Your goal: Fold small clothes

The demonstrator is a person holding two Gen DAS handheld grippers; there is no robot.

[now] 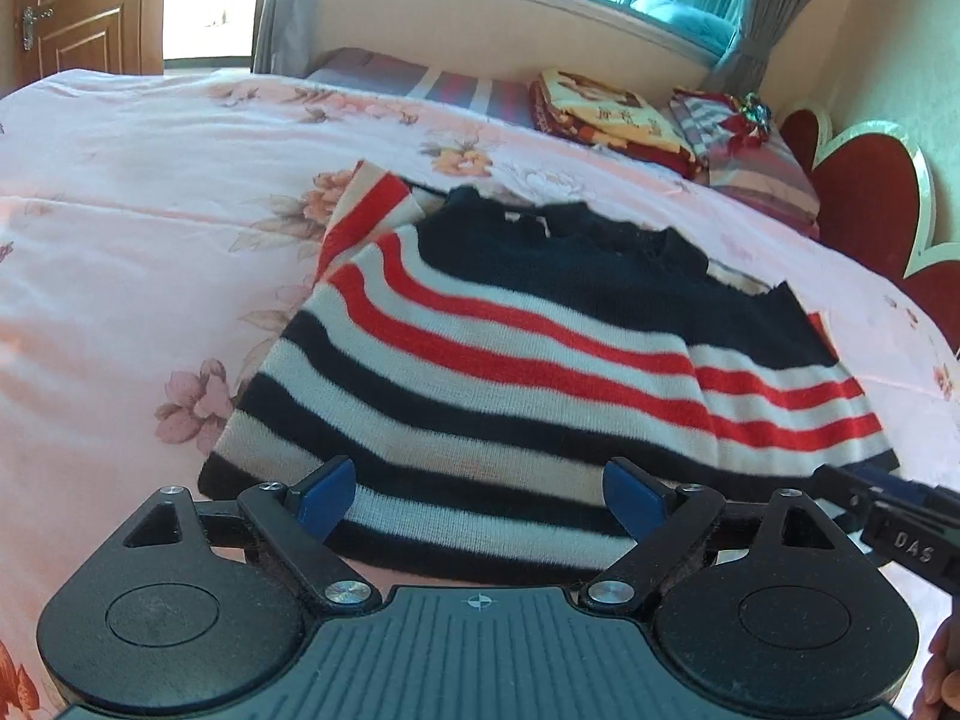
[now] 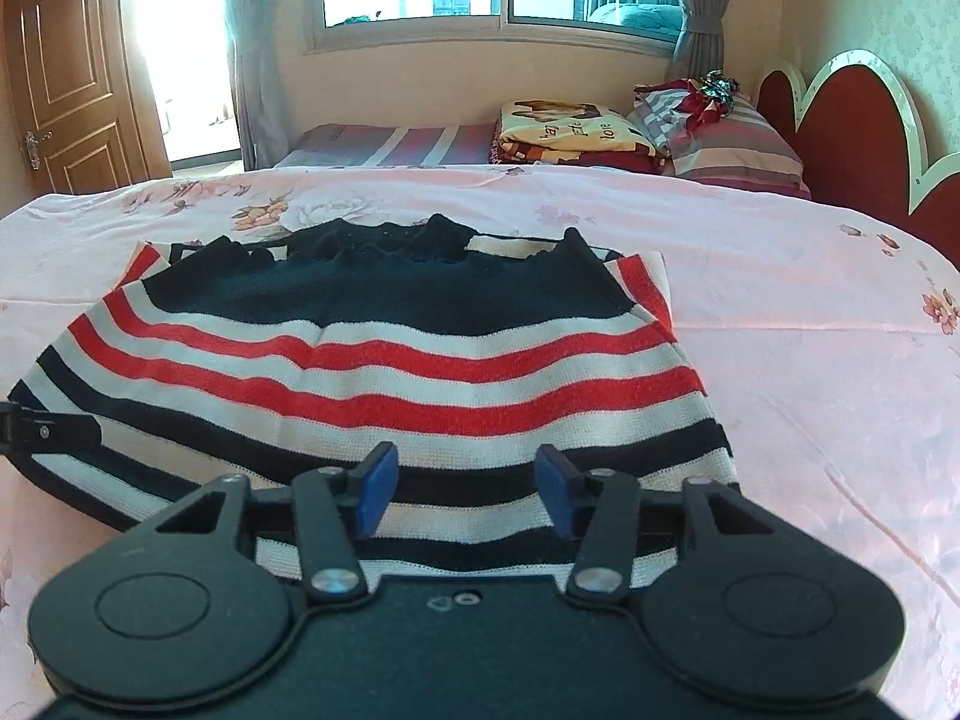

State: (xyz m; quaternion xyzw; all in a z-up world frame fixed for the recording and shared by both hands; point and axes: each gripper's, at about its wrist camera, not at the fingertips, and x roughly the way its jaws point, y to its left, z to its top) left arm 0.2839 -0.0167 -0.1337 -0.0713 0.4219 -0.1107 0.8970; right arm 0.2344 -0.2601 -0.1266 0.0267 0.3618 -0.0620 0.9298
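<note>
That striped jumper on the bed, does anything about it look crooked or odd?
The navy, red and white striped knitted jumper lies folded on the pink floral bedspread, but unevenly: a red-and-white striped part pokes out at its far left corner. No damage shows.

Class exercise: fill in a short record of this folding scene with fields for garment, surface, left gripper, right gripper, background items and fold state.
garment: striped sweater, navy, red and white bands
surface: pink floral bedspread
left gripper: open, over the sweater's near hem, nothing held
right gripper: open, narrower gap, nothing between the pads
background items: folded blanket, striped pillow, red headboard
fold state: sides tucked in, lying flat
</note>
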